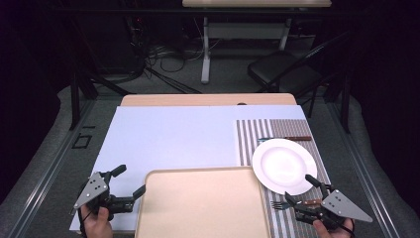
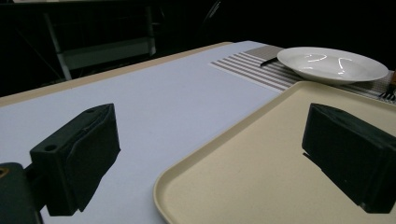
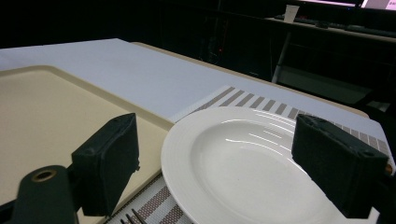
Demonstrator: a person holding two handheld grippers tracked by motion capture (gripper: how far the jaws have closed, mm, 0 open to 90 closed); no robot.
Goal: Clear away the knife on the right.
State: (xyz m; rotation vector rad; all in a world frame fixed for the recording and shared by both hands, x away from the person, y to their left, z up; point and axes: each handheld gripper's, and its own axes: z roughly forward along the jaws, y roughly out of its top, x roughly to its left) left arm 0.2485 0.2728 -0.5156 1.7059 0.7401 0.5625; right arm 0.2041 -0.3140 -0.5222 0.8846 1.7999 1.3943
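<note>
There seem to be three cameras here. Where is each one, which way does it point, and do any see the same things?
High view: above the person's side, looking forward and down on the table; both hands with the left gripper and right gripper show.
Left gripper view: rides the left gripper, looking across the tray between its open fingers.
Right gripper view: rides the right gripper, facing the plate between its open fingers.
All three share tray, plate and striped mat.

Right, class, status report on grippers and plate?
Left gripper open at tray. Right gripper open, nearing plate. Fork beside it.
</note>
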